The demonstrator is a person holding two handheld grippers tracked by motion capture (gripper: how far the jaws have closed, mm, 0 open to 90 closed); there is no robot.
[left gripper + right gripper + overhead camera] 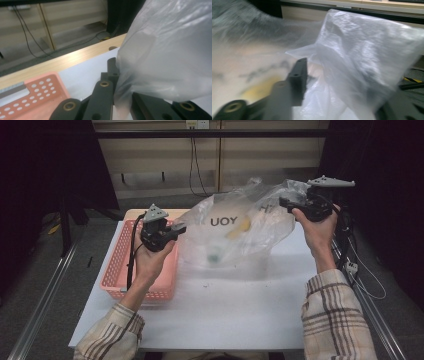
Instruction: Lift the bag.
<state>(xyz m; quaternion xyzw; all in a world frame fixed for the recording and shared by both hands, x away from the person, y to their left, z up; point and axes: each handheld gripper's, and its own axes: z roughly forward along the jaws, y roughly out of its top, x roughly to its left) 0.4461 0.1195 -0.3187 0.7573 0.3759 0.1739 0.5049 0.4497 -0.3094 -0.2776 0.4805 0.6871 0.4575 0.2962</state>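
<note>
A: What do the jaws hold?
B: The left gripper (pixel 176 228) is clamped on the plastic bag's (pixel 235 232) left edge; the right gripper (pixel 286 201) has film between its parted jaws.
A: Surroundings?
B: The pink basket (pixel 117 270) sits just left on the counter (pixel 225 310). The bag stretches crosswise, bottom resting on the counter.

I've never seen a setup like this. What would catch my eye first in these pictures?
Most striking is the big clear crinkly plastic bag printed with dark letters, held up over the middle of the white table with something yellow inside. A hand-held black left gripper pinches its left edge and a black right gripper meets its right edge. A pink perforated plastic basket sits at the table's left.
</note>
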